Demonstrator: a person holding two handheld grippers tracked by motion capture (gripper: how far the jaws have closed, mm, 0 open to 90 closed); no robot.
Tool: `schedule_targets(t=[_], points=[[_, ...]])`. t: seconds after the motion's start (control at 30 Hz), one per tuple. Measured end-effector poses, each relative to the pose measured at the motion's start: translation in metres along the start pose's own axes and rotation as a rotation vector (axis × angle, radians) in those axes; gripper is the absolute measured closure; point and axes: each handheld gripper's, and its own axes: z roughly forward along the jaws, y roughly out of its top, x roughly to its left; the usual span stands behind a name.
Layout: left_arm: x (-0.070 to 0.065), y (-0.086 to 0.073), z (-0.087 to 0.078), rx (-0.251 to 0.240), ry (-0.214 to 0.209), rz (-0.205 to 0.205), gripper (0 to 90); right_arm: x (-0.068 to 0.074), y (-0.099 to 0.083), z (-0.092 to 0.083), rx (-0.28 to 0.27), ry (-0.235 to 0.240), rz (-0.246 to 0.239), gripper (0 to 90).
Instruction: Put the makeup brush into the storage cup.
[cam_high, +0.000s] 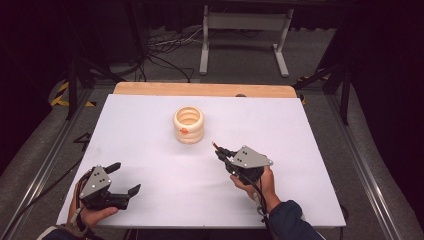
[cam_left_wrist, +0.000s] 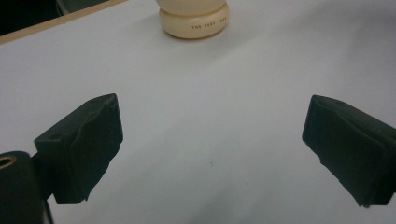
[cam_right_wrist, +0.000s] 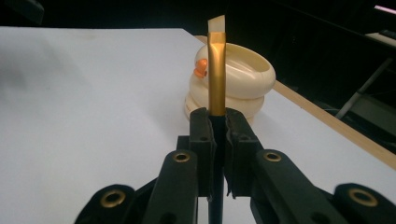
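Even overhead light brightens the white table (cam_high: 150, 150) while the floor around it falls into near darkness. Soft shadows pool beneath the grippers. In the left gripper view, the cream holder (cam_left_wrist: 194, 21) beyond the table's middle looks slightly soft.

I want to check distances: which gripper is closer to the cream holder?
Right. The right gripper, shut on a brush, sits just beside the cream holder. The left gripper is open, far off near the table's front corner.
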Motion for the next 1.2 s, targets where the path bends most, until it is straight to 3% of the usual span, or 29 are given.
schedule_targets(t=[0.1, 0.2, 0.27, 0.33, 0.5, 0.57, 0.67, 0.83, 0.97, 1.03, 1.2], points=[[0.006, -0.003, 0.007, 0.039, 0.032, 0.009, 6.4, -0.009, 0.003, 0.007, -0.027, 0.020, 0.068, 83.8], [0.008, -0.003, 0.006, 0.029, 0.036, -0.003, 6.9, -0.012, 0.004, 0.009, -0.036, 0.035, 0.094, 83.8], [0.008, -0.002, 0.006, 0.040, 0.068, -0.015, 7.3, -0.017, 0.008, 0.012, -0.054, 0.041, 0.120, 83.8], [0.008, -0.002, 0.006, 0.037, 0.064, -0.018, 7.6, -0.021, 0.015, 0.014, -0.074, 0.047, 0.133, 83.9], [0.007, -0.001, 0.005, 0.003, 0.048, -0.009, 7.4, -0.025, 0.025, 0.020, -0.090, 0.056, 0.140, 83.9], [0.006, -0.001, 0.009, 0.014, 0.046, 0.021, 7.2, -0.027, 0.029, 0.023, -0.098, 0.060, 0.140, 83.9], [0.006, -0.001, 0.011, 0.005, 0.034, 0.023, 7.5, -0.030, 0.037, 0.028, -0.115, 0.062, 0.150, 83.8], [0.005, 0.000, 0.010, -0.001, 0.039, 0.033, 7.6, -0.037, 0.050, 0.034, -0.149, 0.066, 0.182, 83.9], [0.005, 0.000, 0.010, 0.001, 0.040, 0.037, 8.0, -0.038, 0.059, 0.039, -0.163, 0.074, 0.181, 83.8], [0.005, 0.000, 0.010, 0.016, 0.060, 0.048, 7.9, -0.039, 0.066, 0.042, -0.177, 0.085, 0.179, 83.9], [0.008, 0.000, 0.007, 0.004, 0.058, 0.033, 7.8, -0.041, 0.074, 0.049, -0.184, 0.091, 0.173, 83.9]])
